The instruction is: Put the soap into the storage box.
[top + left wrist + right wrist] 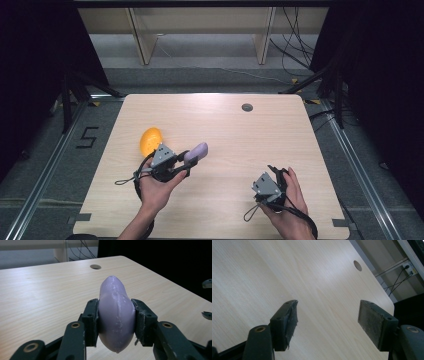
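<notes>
1. The left hand-held gripper [192, 159] is clamped on a lilac oval object [116, 317], its pads pressing both flanks, the object's pointed end aimed away from the hand.
2. The object is held just above the wooden surface [225, 130], left of centre.
3. An orange rounded object [150, 141] lies on the surface just beside the left hand-held gripper.
4. The right hand-held gripper [328, 322] is spread wide and empty, near the surface's front right.

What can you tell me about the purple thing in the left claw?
The smooth pale purple egg-shaped object looks like matte plastic or rubber, with a faint seam and whitish scuffs running lengthwise. It tapers to a blunt tip pointing away from the left claw, whose jaws clamp its widest part from both sides. It is held above the light wooden table.
</notes>
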A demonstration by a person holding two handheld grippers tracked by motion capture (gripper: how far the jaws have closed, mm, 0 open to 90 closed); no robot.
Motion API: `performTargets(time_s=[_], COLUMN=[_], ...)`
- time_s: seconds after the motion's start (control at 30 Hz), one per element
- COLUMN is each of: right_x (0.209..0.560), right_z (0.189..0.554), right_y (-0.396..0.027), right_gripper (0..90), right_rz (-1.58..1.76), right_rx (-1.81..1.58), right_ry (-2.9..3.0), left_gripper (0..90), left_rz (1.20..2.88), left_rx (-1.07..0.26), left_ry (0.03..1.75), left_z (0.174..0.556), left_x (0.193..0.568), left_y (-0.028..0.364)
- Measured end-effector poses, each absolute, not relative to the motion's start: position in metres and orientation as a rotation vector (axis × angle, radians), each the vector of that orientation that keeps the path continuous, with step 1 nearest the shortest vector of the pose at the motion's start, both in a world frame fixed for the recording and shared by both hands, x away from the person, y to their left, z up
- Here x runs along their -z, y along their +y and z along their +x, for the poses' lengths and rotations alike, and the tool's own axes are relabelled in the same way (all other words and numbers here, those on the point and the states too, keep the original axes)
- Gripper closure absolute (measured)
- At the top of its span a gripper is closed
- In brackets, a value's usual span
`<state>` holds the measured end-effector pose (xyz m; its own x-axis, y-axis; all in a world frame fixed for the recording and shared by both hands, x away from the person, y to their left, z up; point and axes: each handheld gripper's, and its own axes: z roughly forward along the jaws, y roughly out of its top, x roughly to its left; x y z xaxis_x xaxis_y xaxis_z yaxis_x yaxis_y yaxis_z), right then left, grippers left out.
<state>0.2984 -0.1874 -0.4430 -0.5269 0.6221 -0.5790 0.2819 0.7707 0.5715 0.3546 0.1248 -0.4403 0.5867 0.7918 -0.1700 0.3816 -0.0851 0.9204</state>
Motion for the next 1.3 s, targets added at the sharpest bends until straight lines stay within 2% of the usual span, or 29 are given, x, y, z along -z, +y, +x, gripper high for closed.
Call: performTargets(time_s=[0.23,1.3], right_x=[0.444,0.445], right_z=[0.3,0.3], right_y=[-0.188,-0.19], right_gripper=[32.4,32.4], right_rz=[0.684,0.698], right_rx=[-0.528,-0.538], right_ry=[2.136,2.157], left_gripper=[58.9,59.0], left_rz=[1.649,1.557], left_rx=[-0.545,-0.746], left_ry=[1.011,1.08], left_z=[0.348,0.353], left_x=[0.448,0.452], left_y=[0.135,0.158])
